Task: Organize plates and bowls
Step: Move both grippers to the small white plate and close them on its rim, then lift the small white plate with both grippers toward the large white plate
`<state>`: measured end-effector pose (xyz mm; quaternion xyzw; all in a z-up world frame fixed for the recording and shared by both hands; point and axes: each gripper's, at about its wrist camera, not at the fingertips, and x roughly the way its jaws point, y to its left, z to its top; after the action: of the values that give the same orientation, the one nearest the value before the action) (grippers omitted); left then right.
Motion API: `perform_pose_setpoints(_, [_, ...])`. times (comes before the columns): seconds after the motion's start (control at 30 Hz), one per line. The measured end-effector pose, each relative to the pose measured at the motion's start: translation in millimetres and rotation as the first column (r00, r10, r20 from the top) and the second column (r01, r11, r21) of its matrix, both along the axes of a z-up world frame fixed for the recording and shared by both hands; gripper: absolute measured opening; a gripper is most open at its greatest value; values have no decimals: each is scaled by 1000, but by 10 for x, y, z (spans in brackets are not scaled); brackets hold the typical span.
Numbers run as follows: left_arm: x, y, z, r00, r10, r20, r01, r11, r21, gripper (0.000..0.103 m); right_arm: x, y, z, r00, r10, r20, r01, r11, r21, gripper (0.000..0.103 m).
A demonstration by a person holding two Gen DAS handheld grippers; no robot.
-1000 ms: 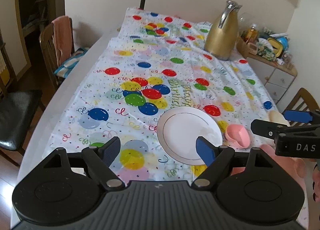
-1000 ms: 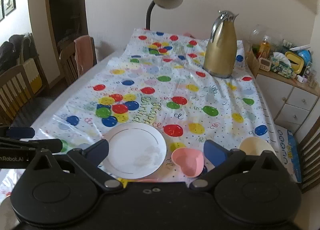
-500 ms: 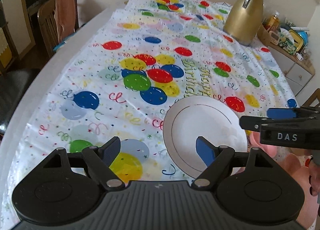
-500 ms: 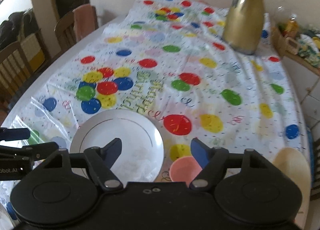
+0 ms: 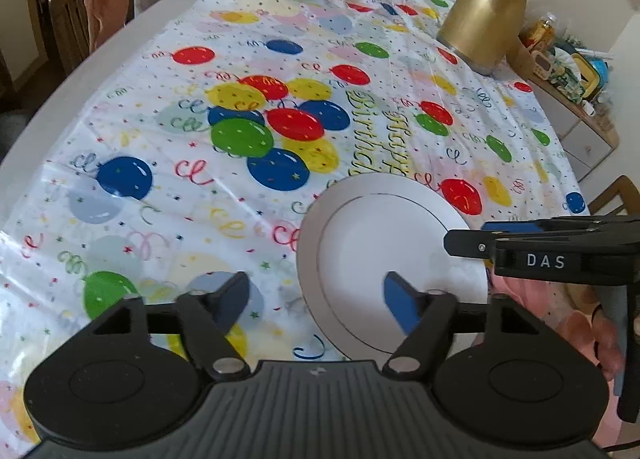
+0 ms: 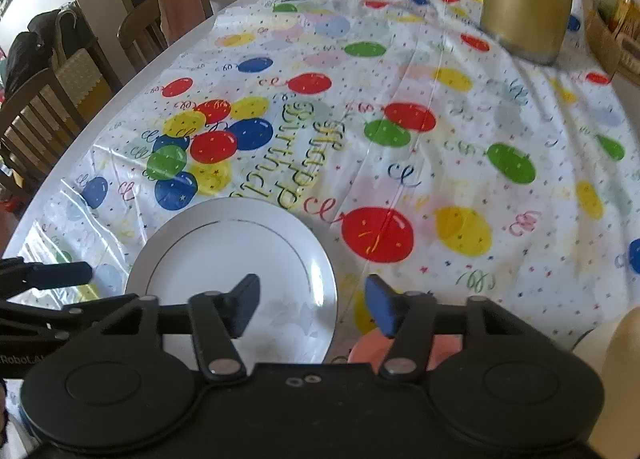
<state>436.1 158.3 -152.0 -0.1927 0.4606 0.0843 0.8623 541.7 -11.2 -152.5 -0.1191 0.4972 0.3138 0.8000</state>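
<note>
A white plate (image 5: 384, 255) with a thin gold ring lies on the balloon tablecloth near the table's front edge; it also shows in the right wrist view (image 6: 236, 259). My left gripper (image 5: 316, 299) is open and empty, just above the plate's left rim. My right gripper (image 6: 312, 305) is open and empty over the plate's right rim. A pink heart-shaped bowl (image 6: 372, 347) sits right of the plate, mostly hidden under my right gripper. A cream bowl (image 6: 624, 343) is at the right edge.
A gold thermos jug (image 5: 484, 19) stands far right on the table. Wooden chairs (image 6: 40, 115) line the left side. A cluttered side cabinet (image 5: 572, 75) stands to the right of the table.
Both grippers have moved forward and down toward the plate, which now looms larger. The pink bowl has slipped under my right gripper. Both stay open.
</note>
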Motion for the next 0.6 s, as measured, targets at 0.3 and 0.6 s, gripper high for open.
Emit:
perform_pose_setpoints(0.3, [35, 39, -89, 1000, -1, -6, 0, 997, -74, 33, 102, -120, -89, 996, -31, -88, 34, 999, 39, 29])
perform_pose_setpoints(0.6, [31, 247, -170, 999, 36, -18, -38, 987, -155, 17, 186, -189, -159, 986, -56, -159, 68, 995, 72, 15])
